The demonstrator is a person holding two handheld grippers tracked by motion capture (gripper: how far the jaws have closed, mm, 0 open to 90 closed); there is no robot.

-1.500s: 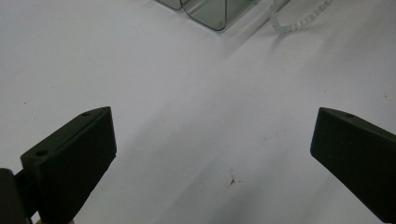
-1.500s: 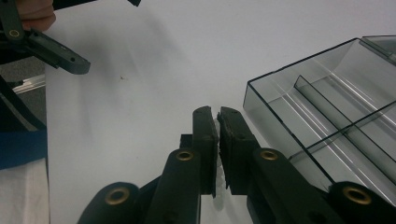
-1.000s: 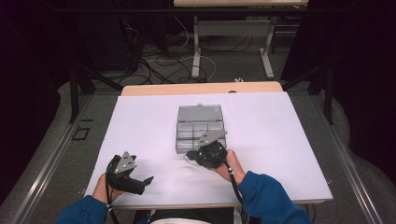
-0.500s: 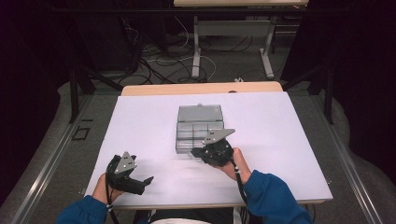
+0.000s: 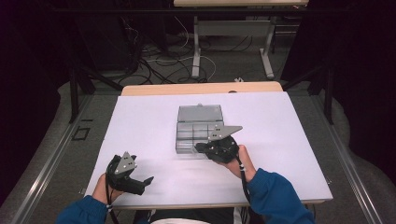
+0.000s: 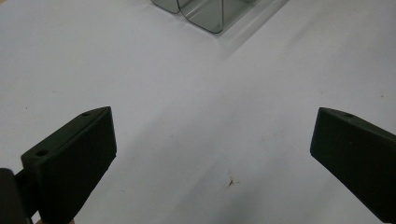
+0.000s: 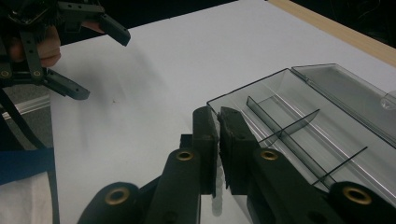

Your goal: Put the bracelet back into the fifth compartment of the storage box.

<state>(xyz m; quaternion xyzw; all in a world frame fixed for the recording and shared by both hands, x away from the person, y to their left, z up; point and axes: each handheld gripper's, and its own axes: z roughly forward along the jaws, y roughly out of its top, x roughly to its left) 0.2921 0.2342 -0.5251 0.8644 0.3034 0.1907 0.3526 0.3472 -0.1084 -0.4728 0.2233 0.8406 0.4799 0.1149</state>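
Observation:
A clear plastic compartment box [image 5: 196,133] lies at the middle of the white table [image 5: 140,126], its lid [image 5: 200,113] folded open to the far side. In the right gripper view the box [image 7: 303,126] shows thin dividers and bare compartments. My right gripper [image 5: 198,147] points left along the box's near wall, and its jaws [image 7: 218,112] are pressed together on that wall at the corner. Near the front left edge my left gripper [image 5: 142,170] rests low and open, with bare table between its jaws [image 6: 212,126]. A corner of the box [image 6: 210,11] lies well ahead of it.
The table's wooden far edge [image 5: 201,87] borders a floor with cables [image 5: 154,60] and a desk frame [image 5: 231,42]. A small brown mark [image 6: 229,181] is on the white surface between the left jaws. The left gripper [image 7: 107,67] also appears far off in the right gripper view.
My right gripper moved up and slightly right from the table in front of the box to the box's near wall. The left gripper and the box stayed put.

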